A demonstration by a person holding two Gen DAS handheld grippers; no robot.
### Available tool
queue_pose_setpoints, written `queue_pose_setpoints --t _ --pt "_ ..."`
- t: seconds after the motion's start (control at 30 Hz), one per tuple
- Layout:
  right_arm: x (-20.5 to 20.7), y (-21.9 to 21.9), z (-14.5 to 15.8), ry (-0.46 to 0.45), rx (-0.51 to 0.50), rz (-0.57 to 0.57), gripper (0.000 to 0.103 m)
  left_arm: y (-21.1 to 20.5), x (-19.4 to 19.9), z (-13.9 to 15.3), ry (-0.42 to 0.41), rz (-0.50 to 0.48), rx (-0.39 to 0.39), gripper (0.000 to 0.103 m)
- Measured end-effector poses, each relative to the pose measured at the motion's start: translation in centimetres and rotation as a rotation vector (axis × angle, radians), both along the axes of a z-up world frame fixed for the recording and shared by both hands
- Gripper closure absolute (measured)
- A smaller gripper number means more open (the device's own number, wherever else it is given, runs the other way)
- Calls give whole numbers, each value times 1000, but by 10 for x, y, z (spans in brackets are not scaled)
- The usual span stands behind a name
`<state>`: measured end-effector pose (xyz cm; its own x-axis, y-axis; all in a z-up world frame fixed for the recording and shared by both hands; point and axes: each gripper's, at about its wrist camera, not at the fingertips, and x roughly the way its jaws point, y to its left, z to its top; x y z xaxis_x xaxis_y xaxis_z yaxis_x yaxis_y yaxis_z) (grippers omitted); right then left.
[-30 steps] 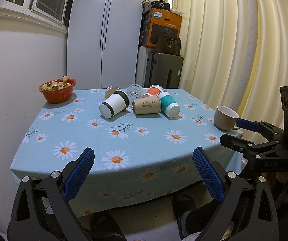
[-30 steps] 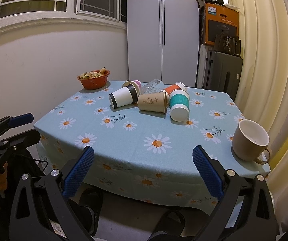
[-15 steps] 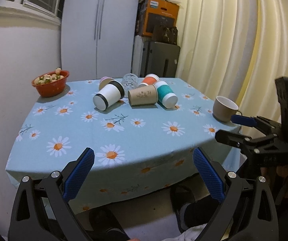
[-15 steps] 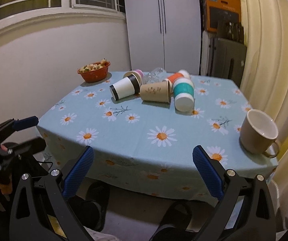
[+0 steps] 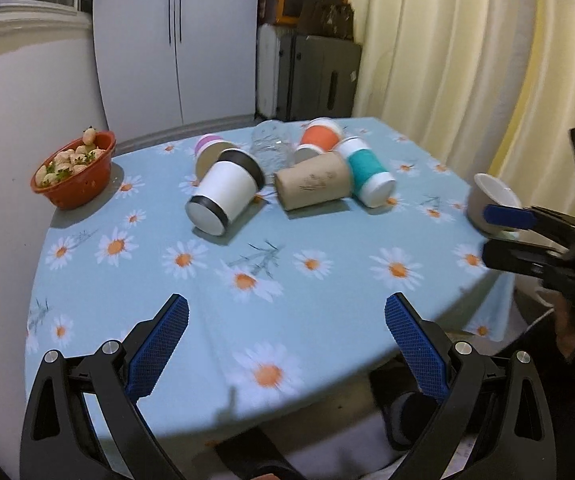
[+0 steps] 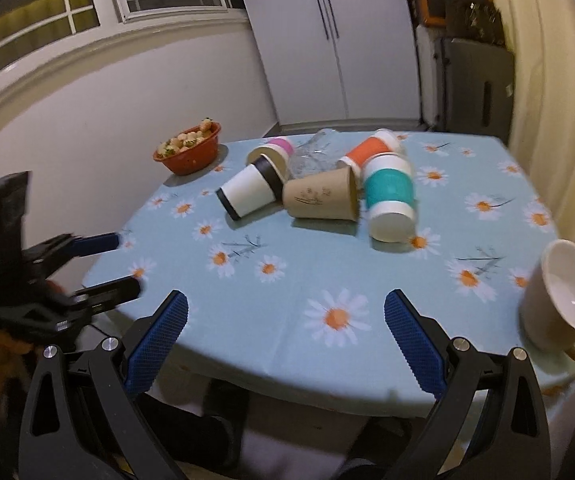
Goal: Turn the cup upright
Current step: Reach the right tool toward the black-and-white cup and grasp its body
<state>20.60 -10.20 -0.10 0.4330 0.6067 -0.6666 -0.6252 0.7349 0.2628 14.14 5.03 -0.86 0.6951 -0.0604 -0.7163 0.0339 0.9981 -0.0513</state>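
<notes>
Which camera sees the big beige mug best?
The right wrist view: the beige mug lies tipped, open mouth, white inside and handle all showing. In the left wrist view the mug is smaller, partly hidden behind the right gripper.

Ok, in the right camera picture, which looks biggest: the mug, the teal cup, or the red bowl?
1. Mug, though it sits nearest the camera, which inflates it.
2. Teal cup.
3. Red bowl, farthest away, so its real size is unsure.

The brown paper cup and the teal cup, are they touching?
Touching. The right wrist view shows the brown paper cup's rim pressed against the teal cup's side, no tablecloth visible between them.
</notes>
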Motion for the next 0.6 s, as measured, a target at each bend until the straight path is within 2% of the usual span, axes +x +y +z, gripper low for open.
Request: queue_pose_setpoints --t 0.23,0.4,0.6 --pt "40 19 -1 97 54 34 5 27 62 -1 86 -46 27 7" --pt "70 29 -9 210 109 28 5 40 103 -8 152 -81 45 7" --pt "87 41 -18 301 154 41 5 47 145 -20 227 -127 87 8"
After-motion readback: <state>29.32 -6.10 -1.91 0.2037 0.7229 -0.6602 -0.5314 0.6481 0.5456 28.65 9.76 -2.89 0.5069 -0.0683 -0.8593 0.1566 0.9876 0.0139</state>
